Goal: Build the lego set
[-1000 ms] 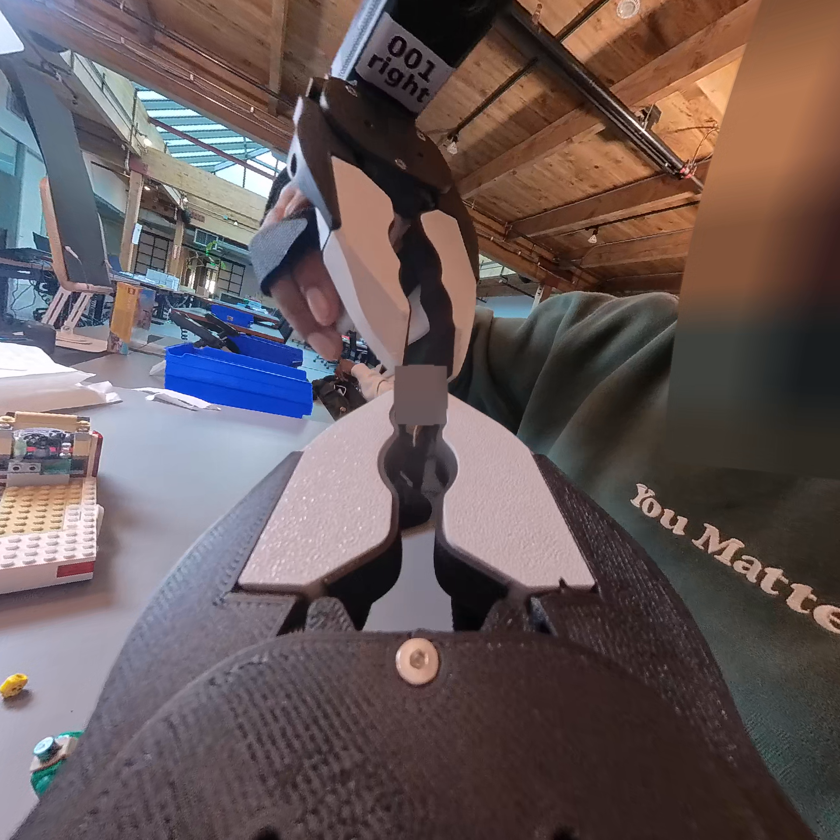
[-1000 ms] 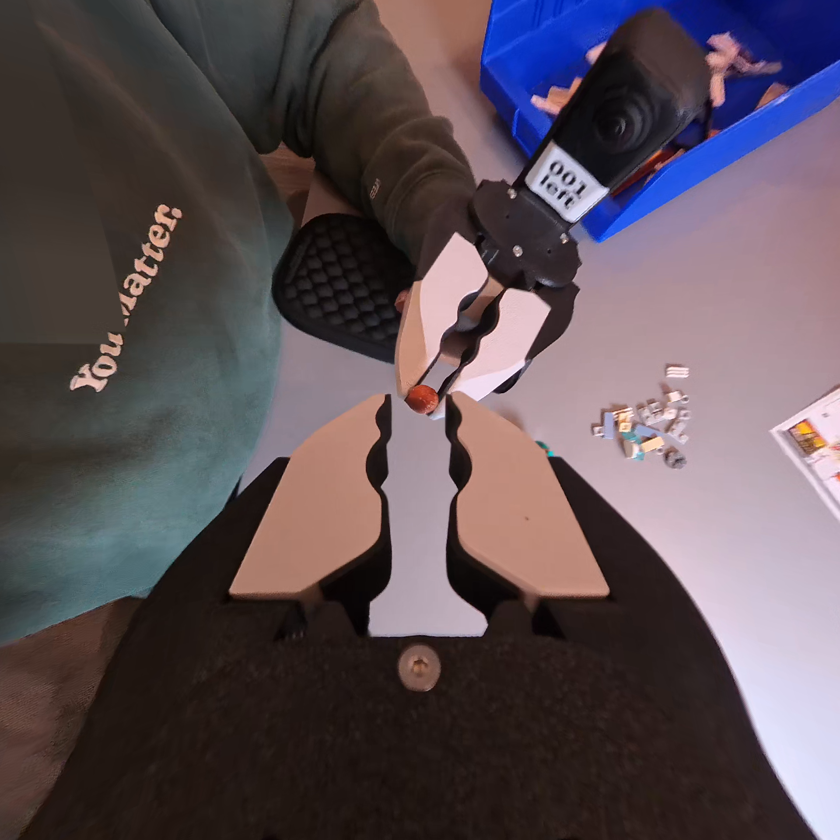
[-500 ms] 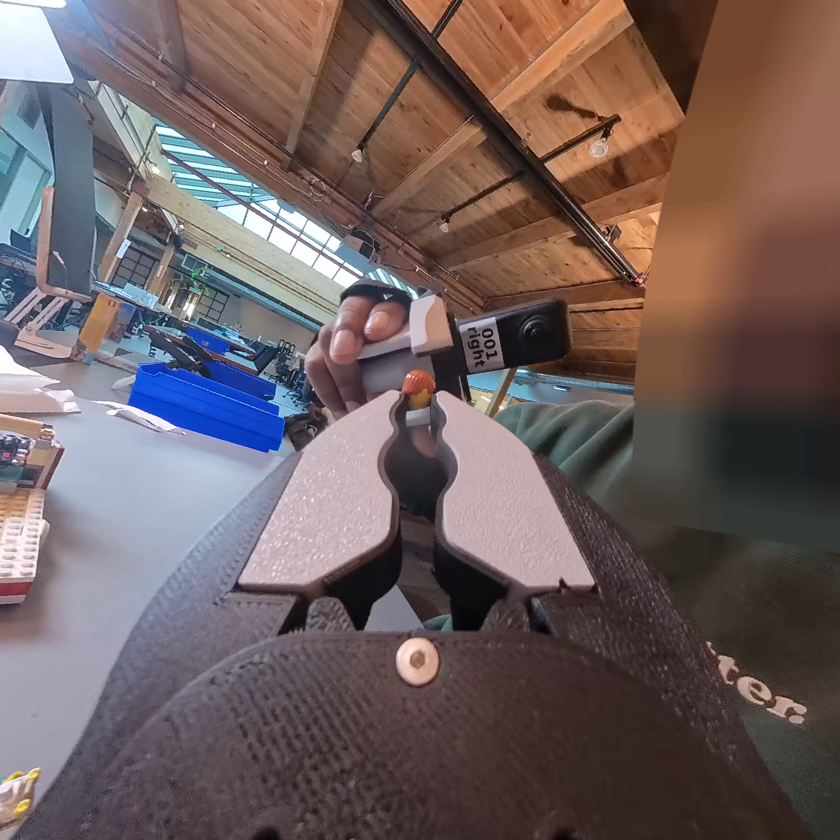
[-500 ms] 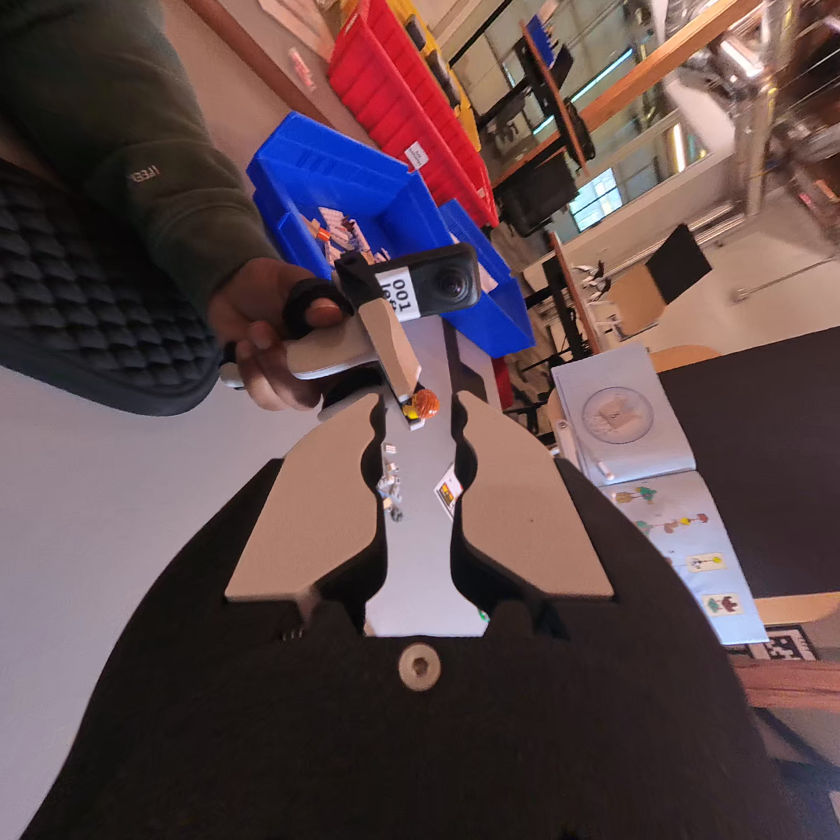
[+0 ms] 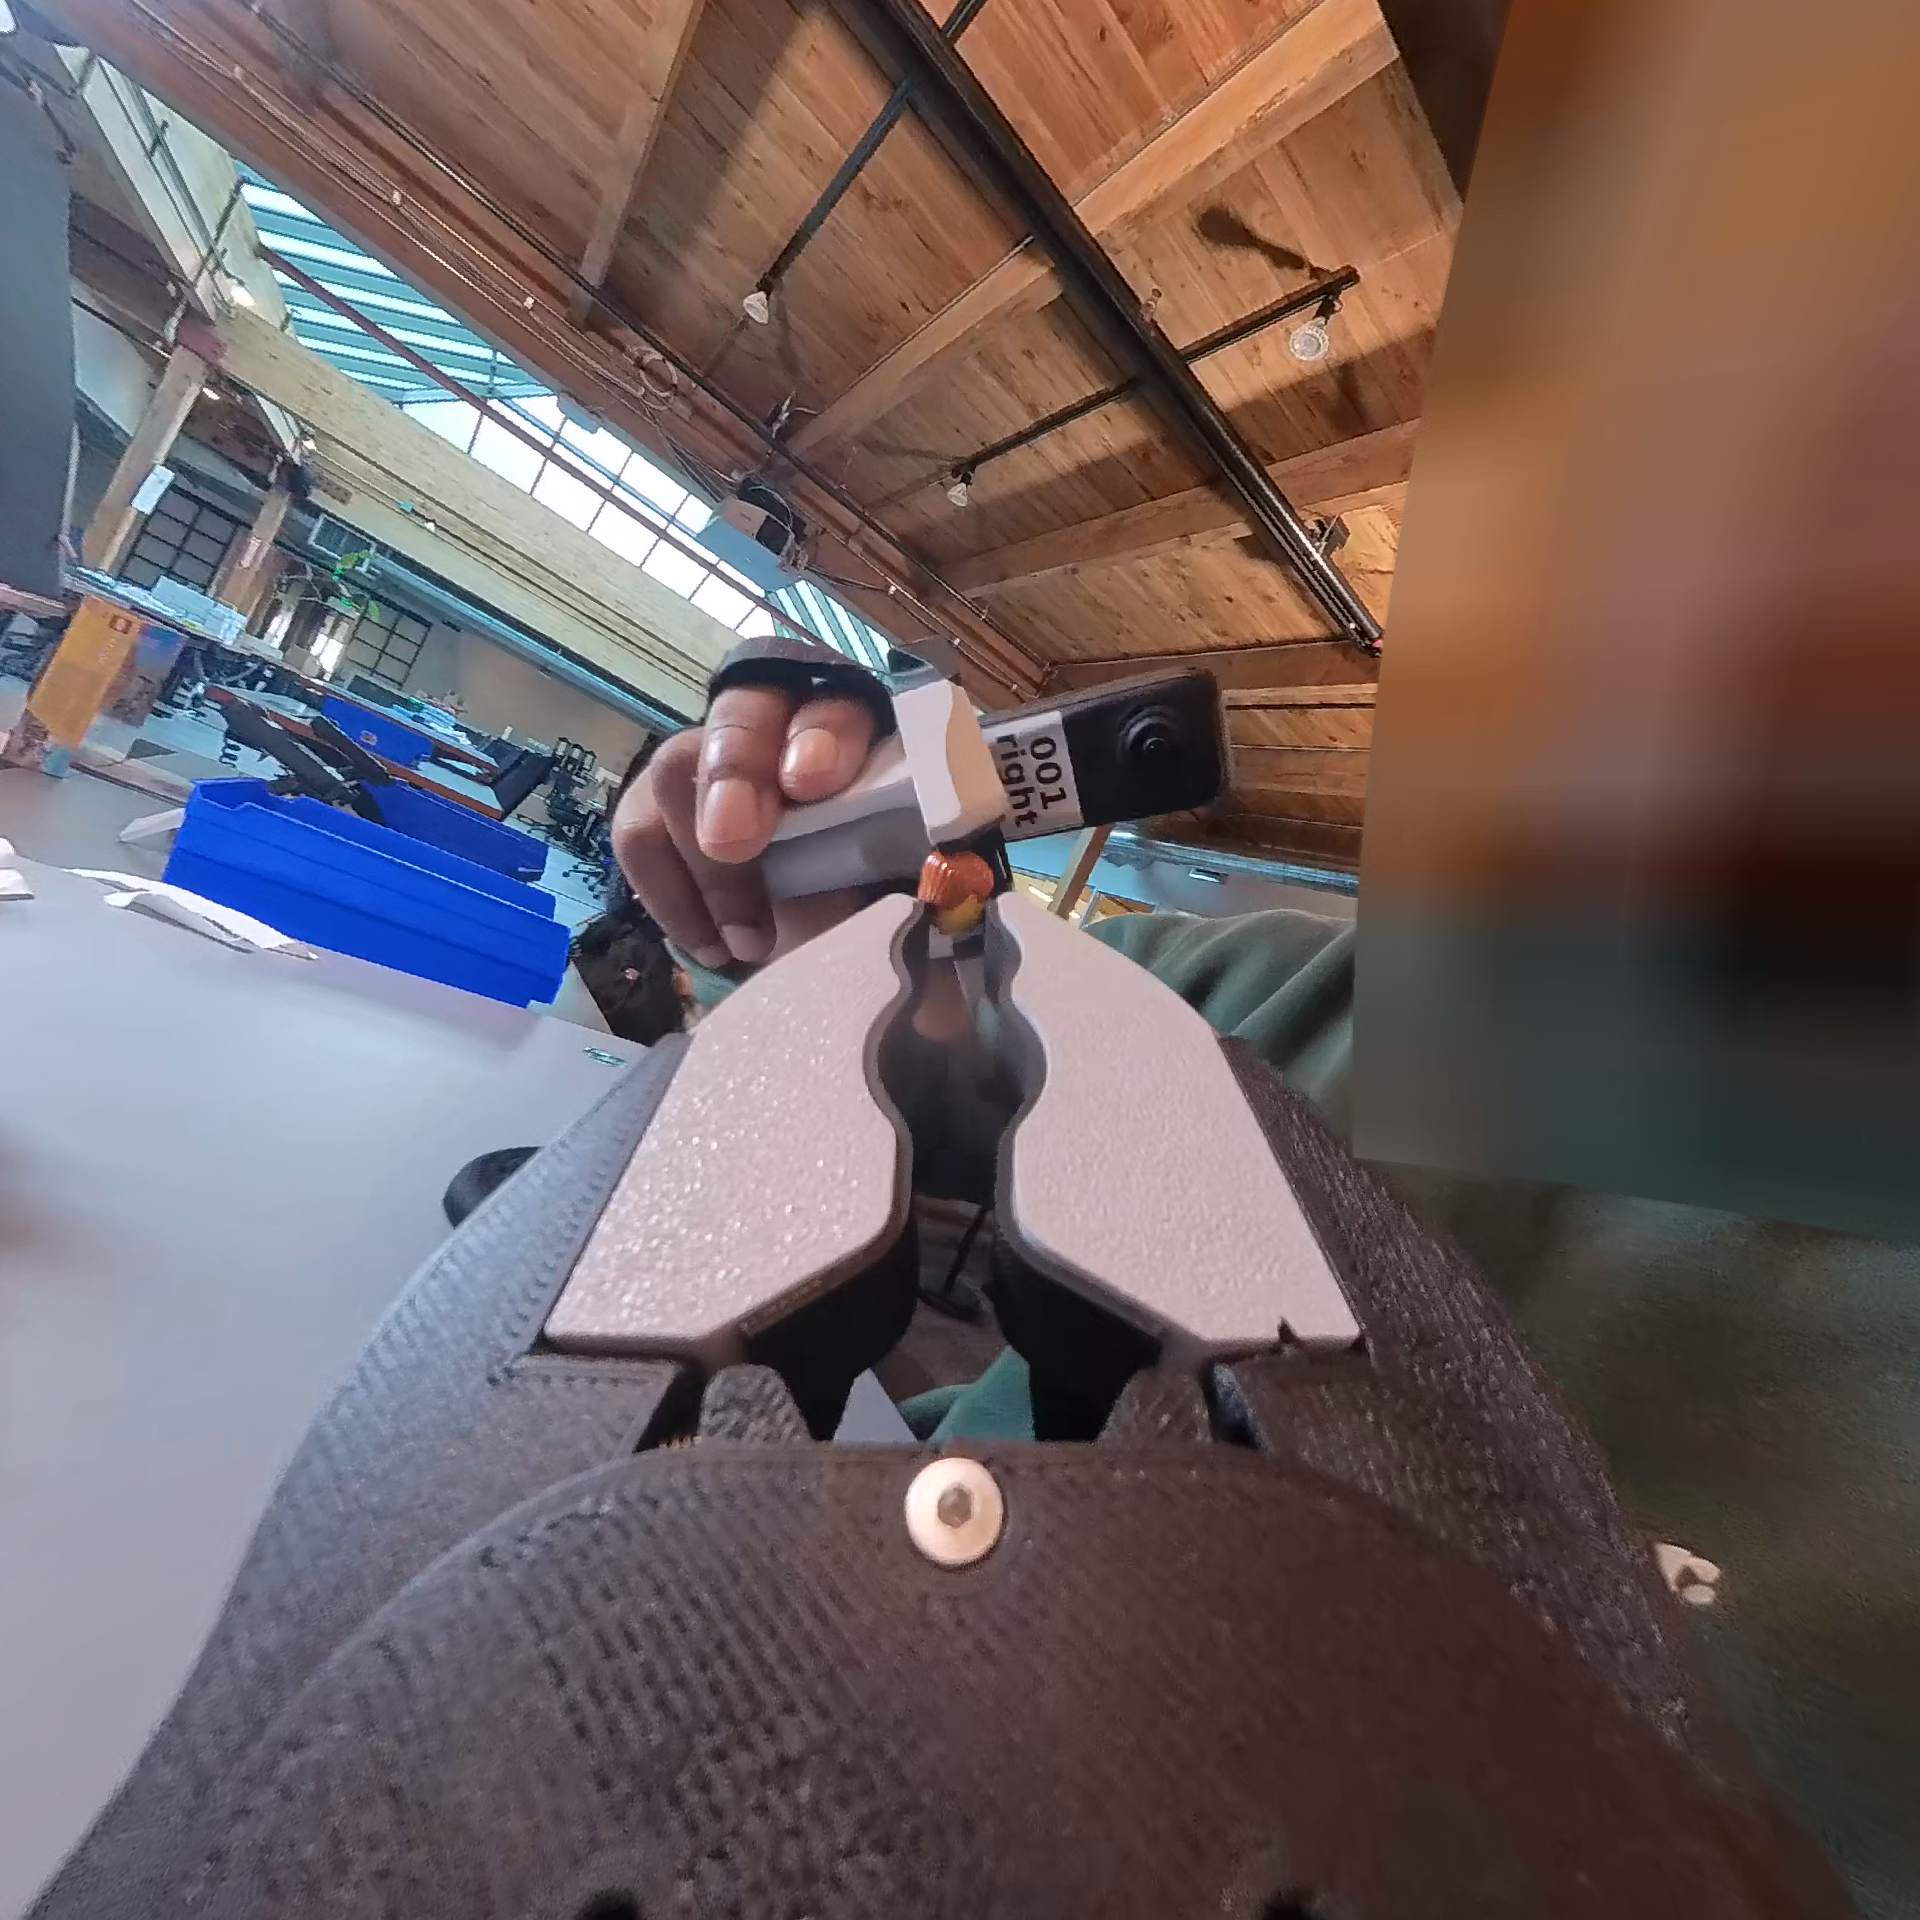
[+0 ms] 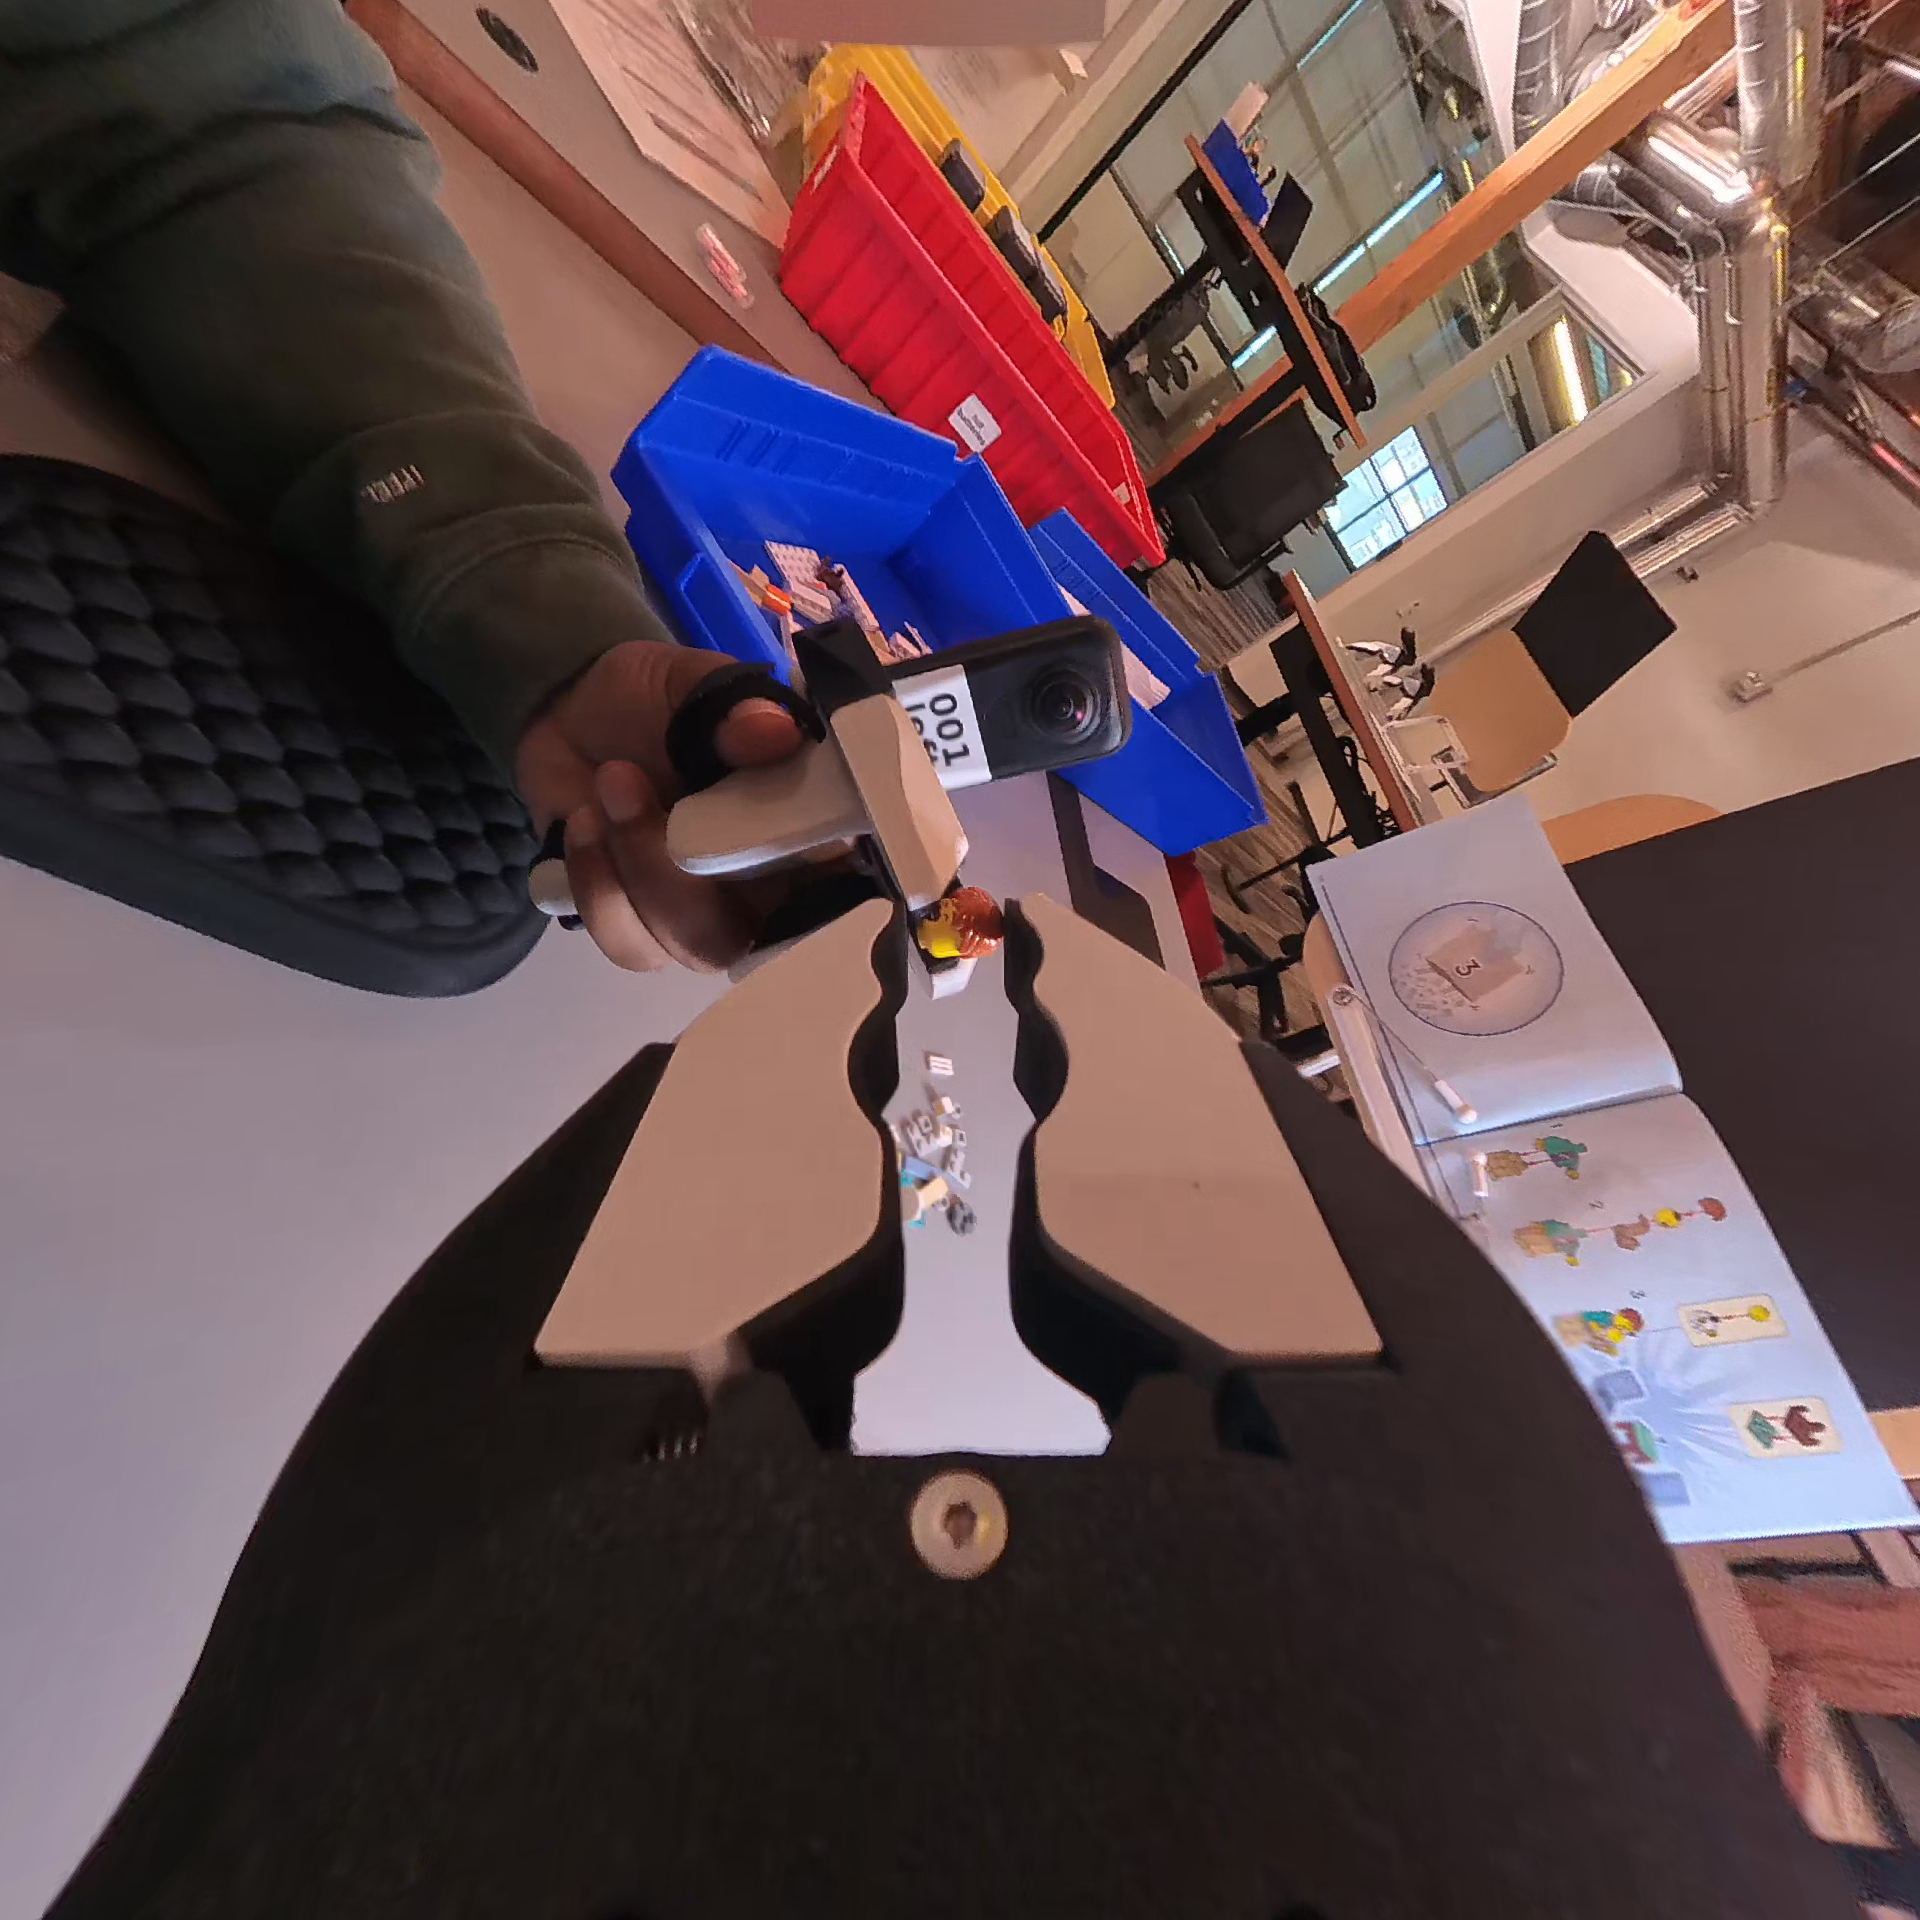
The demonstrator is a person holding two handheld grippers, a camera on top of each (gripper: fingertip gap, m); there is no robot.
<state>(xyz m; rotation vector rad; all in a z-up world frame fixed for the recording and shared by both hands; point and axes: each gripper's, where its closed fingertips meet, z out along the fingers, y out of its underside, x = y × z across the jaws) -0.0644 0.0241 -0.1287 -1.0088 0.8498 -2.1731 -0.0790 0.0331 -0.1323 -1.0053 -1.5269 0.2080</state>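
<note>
Left gripper (image 5: 954, 928) pinches an orange-haired minifigure (image 5: 956, 896); right gripper (image 6: 951, 920), jaws parted, faces it near its head.

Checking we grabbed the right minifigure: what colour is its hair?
Reddish-orange hair on the minifigure, clearest in the right wrist view.

Wood beam ceiling (image 5: 935, 260), skylights (image 5: 582, 436), grey table (image 5: 208, 1091), red bins (image 6: 966, 343), black chair (image 6: 1590, 613)

Right gripper (image 6: 951, 914) has swung from pointing down at the desk (image 6: 260, 1143) to level. The minifigure (image 5: 956, 902) in the left gripper (image 5: 954, 925) now sits between its open jaws.
</note>
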